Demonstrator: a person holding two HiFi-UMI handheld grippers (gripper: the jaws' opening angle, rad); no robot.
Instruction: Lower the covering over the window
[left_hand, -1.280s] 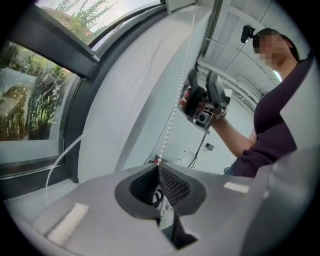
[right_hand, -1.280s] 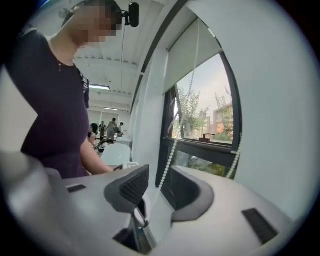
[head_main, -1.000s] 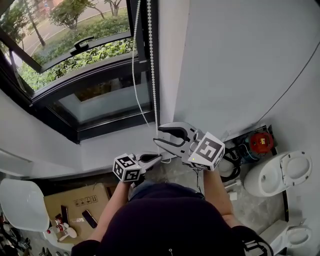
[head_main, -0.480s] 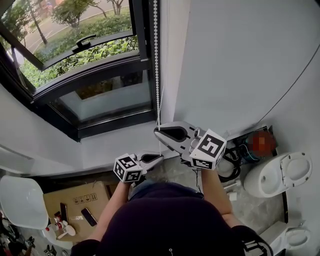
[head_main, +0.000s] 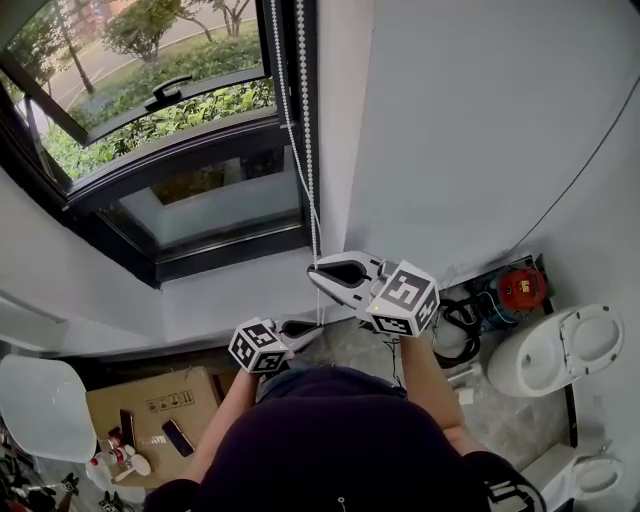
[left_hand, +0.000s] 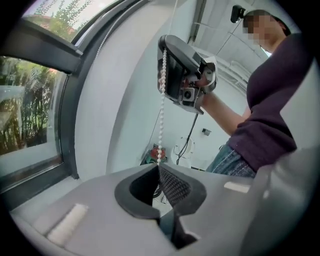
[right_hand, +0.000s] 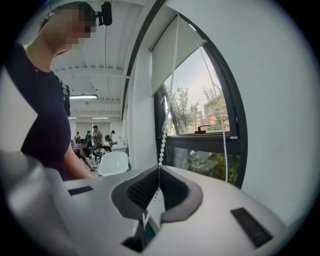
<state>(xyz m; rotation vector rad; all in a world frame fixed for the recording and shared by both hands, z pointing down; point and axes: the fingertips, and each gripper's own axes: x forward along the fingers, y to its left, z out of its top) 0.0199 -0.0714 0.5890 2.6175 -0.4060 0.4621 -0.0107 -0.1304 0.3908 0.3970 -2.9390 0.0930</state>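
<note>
While its jaws were pressed together on the white bead chain, the right hand-held gripper sat just below the lower right corner of the window. The left hand-held gripper pinched the same chain lower down. The pale roller blind covered only the top of that window.

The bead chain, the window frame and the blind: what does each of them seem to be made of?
The bead chain looks like glossy white plastic: small round beads with a slight shine; coated metal is possible. The window frame looks like metal with a dark matt coating: thin, straight, sharp-edged bars. The blind looks like pale matt fabric: flat, no shine.
</note>
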